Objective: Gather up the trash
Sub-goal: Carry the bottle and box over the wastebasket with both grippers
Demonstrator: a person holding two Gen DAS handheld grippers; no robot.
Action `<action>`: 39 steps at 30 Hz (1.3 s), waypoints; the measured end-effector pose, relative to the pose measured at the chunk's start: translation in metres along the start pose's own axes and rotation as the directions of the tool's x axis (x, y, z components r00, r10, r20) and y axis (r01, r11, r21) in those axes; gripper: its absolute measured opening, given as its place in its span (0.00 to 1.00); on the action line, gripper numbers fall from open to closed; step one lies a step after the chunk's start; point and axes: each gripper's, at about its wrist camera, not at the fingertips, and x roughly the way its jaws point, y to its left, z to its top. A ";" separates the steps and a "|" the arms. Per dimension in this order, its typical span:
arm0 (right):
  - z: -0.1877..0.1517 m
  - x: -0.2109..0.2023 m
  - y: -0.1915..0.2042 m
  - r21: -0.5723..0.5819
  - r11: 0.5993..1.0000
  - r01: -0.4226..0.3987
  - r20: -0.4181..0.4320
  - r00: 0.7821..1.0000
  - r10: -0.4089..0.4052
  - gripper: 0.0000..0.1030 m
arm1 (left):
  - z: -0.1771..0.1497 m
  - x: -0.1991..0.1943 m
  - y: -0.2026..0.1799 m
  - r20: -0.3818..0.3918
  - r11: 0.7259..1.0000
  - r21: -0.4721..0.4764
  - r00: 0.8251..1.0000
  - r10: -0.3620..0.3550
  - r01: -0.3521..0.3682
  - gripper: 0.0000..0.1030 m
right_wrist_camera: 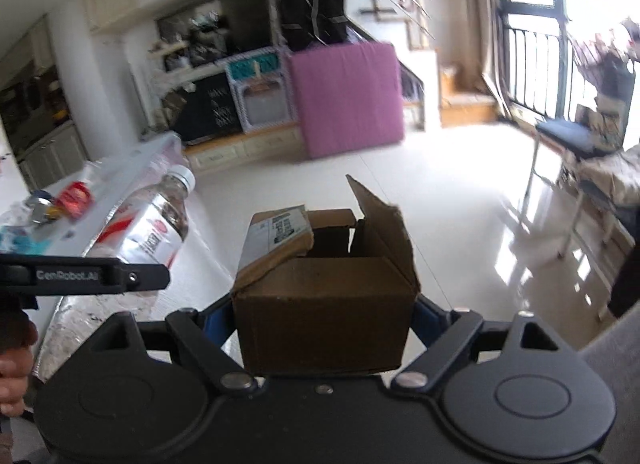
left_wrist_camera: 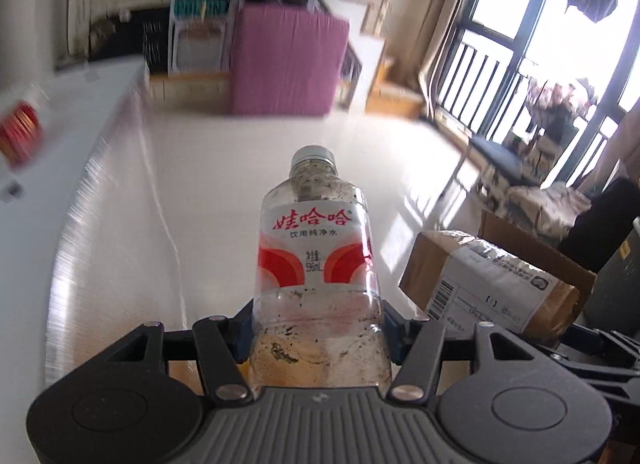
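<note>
Two grippers, each loaded. Far left in the left wrist view: white table (left_wrist_camera: 60, 168) with a blurred red can (left_wrist_camera: 20, 136) on it. Centre: left gripper (left_wrist_camera: 318, 338), fingers pinching the lower body of a clear plastic bottle (left_wrist_camera: 316, 264), one pad on each side. Bottle points away from the camera, cap on, red-and-white label facing up, dark specks inside the walls. Right of it: the cardboard box (left_wrist_camera: 496, 284), flaps open, shipping label visible, held off the pale floor (left_wrist_camera: 280, 152). Pink mat (left_wrist_camera: 288, 60) stands upright at the far wall.

Right wrist view, left edge: a bare hand (right_wrist_camera: 14, 368) on the left gripper's handle, bottle (right_wrist_camera: 152, 228) lying tilted in it, beside the table edge (right_wrist_camera: 120, 180). Red can (right_wrist_camera: 74, 194) and other blurred litter on the tabletop. Centre: right gripper (right_wrist_camera: 320, 328), blue-padded fingers pressed against both side walls of the box (right_wrist_camera: 324, 296), which sits open-topped, one flap up. Windows with dark railing (right_wrist_camera: 524, 68) at far right.
</note>
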 end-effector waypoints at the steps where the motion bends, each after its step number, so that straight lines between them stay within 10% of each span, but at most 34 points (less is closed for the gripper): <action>1: -0.003 0.008 -0.007 0.008 1.000 0.006 -0.018 1.000 -0.006 0.85 | -0.001 0.015 0.000 -0.029 1.000 -0.009 1.000 0.001 -0.001 0.58; 12: -0.032 0.113 -0.033 0.048 0.998 0.037 -0.218 0.976 -0.026 0.85 | -0.044 0.185 0.065 -0.376 0.977 -0.173 0.925 0.051 -0.124 0.59; 23: -0.053 0.208 -0.042 0.073 0.996 0.050 -0.371 0.928 -0.019 0.85 | -0.088 0.324 0.104 -0.543 0.946 -0.265 0.840 0.015 -0.188 0.60; 27: -0.059 0.238 -0.044 0.041 0.998 0.056 -0.415 0.909 -0.034 0.85 | -0.092 0.352 0.119 -0.554 0.946 -0.252 0.832 0.033 -0.205 0.60; 31: -0.061 0.266 -0.041 0.005 0.999 0.041 -0.448 0.894 -0.035 0.85 | -0.089 0.364 0.125 -0.556 0.948 -0.241 0.830 0.040 -0.207 0.97; 39: -0.078 0.329 -0.023 -0.126 0.992 -0.023 -0.516 0.856 -0.046 0.85 | -0.102 0.347 0.140 -0.529 0.937 -0.262 0.847 0.061 -0.231 0.97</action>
